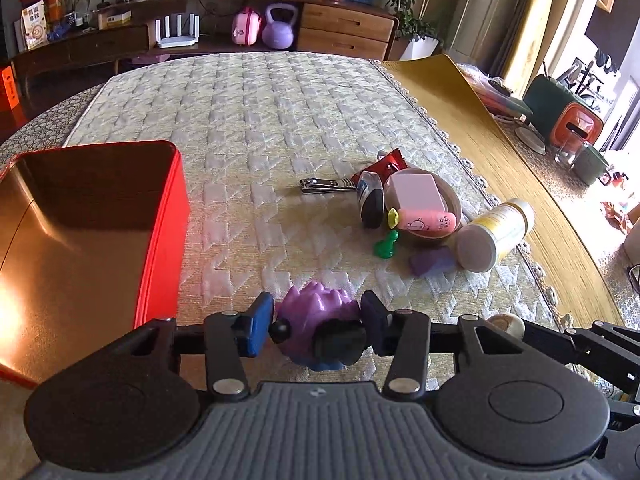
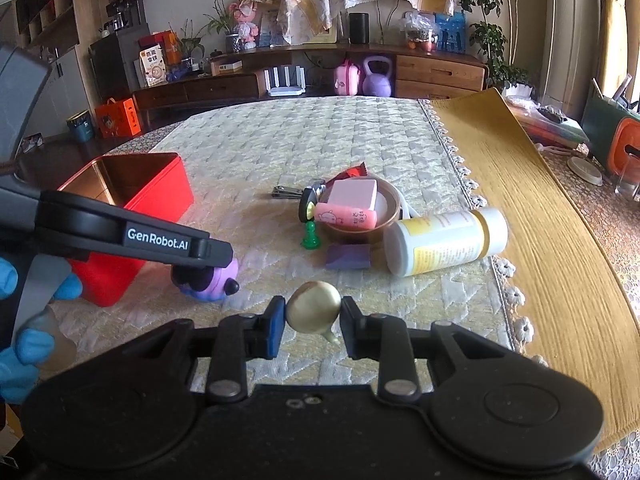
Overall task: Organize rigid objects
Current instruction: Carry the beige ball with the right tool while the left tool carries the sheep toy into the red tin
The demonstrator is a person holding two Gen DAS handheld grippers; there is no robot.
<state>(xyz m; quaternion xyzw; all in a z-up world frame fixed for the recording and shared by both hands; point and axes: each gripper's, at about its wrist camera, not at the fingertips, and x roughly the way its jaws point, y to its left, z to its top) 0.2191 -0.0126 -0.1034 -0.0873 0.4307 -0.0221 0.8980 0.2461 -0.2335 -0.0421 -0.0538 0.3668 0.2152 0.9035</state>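
Observation:
My left gripper [image 1: 318,326] is shut on a purple spiky toy figure [image 1: 316,312] with black parts, held just right of the open red tin box [image 1: 168,216]. In the right wrist view the left gripper [image 2: 208,276] holds the same toy [image 2: 224,278] beside the box [image 2: 160,196]. My right gripper [image 2: 313,322] is shut on a pale gold onion-shaped ball [image 2: 314,307], low over the quilted mat. That ball also shows at the left wrist view's lower right [image 1: 508,325].
A pile lies ahead: a wooden bowl [image 2: 394,216] holding a pink block [image 2: 354,194] and a pink tube [image 2: 346,216], a white and yellow bottle [image 2: 444,242] on its side, a purple block [image 2: 347,257], a green pawn [image 2: 310,237], nail clippers [image 2: 286,191]. A yellow runner [image 2: 520,200] lies right.

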